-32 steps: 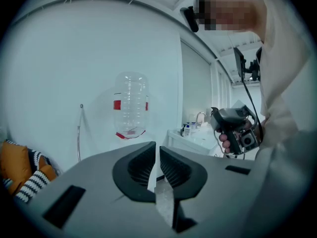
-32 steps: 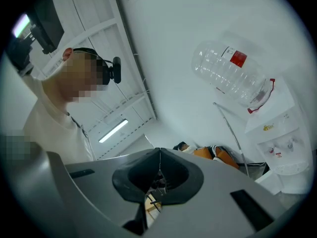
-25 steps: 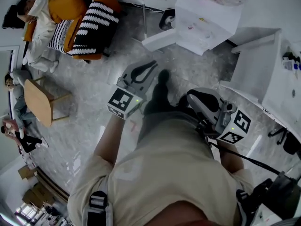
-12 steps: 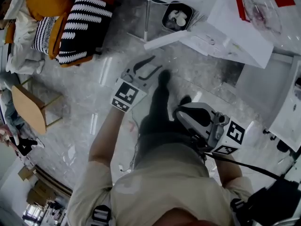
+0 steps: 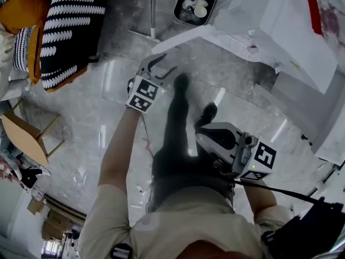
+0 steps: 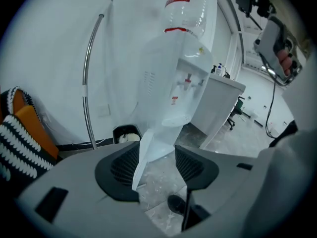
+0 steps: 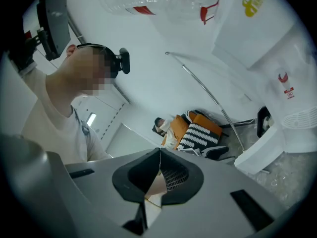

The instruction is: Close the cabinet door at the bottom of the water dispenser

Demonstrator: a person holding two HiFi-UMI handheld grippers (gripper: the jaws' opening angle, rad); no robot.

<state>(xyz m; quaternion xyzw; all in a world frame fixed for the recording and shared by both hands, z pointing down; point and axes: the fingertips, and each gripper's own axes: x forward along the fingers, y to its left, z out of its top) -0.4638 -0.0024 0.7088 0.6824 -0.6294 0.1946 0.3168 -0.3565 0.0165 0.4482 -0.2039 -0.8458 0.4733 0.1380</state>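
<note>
The white water dispenser (image 5: 294,31) stands at the upper right, with its bottle (image 6: 185,14) on top. Its bottom cabinet door (image 5: 186,38) swings out to the left, open. My left gripper (image 5: 169,63) hovers low, just short of the door's free end. Its jaws have just been opening and hold nothing. Seen between its jaws (image 6: 156,165), the door (image 6: 148,150) shows edge-on a little way ahead. My right gripper (image 5: 205,139) hangs back by the person's leg, shut and empty, away from the dispenser (image 7: 292,78).
A black waste bin (image 5: 194,4) sits behind the door beside a metal pole (image 5: 152,9). An orange sofa with striped cushions (image 5: 59,36) and a wooden side table (image 5: 24,136) lie left. The person's shoes (image 5: 181,82) stand near the door. A white counter (image 5: 329,128) is right.
Both grippers have sunk toward the floor. The left one has moved toward the open door's end and its jaws have spread apart. The view has shifted toward the dispenser.
</note>
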